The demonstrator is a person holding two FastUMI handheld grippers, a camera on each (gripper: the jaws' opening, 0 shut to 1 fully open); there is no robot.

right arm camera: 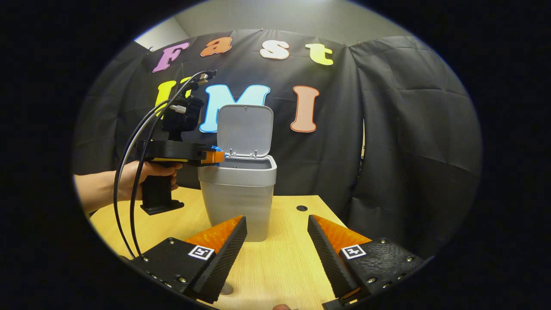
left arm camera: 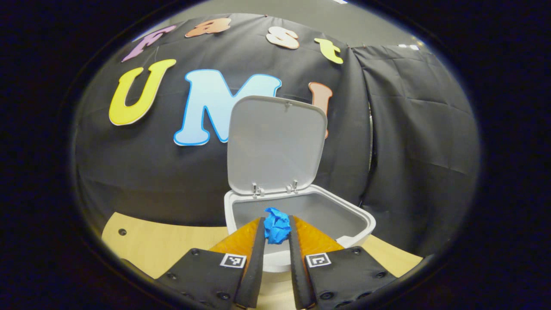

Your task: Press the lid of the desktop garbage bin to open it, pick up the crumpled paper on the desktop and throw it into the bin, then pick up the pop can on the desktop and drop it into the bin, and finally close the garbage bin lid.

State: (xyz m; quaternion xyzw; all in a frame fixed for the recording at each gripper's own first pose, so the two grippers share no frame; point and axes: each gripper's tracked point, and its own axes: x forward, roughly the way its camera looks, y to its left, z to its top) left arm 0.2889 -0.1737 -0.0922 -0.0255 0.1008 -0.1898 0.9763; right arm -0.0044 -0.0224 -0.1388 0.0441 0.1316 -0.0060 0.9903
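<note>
The grey desktop bin [left arm camera: 344, 219] stands with its lid [left arm camera: 277, 144] raised upright. My left gripper [left arm camera: 277, 226] is shut on a crumpled blue paper ball [left arm camera: 277, 224], held over the bin's near rim. From the right gripper view the bin [right arm camera: 239, 196] stands mid-table, its lid [right arm camera: 244, 129] up, and the left gripper [right arm camera: 213, 156], held by a hand [right arm camera: 150, 172], reaches the bin's left rim with the blue paper [right arm camera: 216, 149] between its tips. My right gripper [right arm camera: 275, 228] is open above the table in front of the bin, with nothing between its fingers.
The light wooden table [right arm camera: 280, 258] has a small dark hole [right arm camera: 301, 208] behind the bin on the right and another hole [left arm camera: 122, 232] at its left. Black cloth walls close the booth behind and to the right. Cables [right arm camera: 129, 172] hang from the left gripper.
</note>
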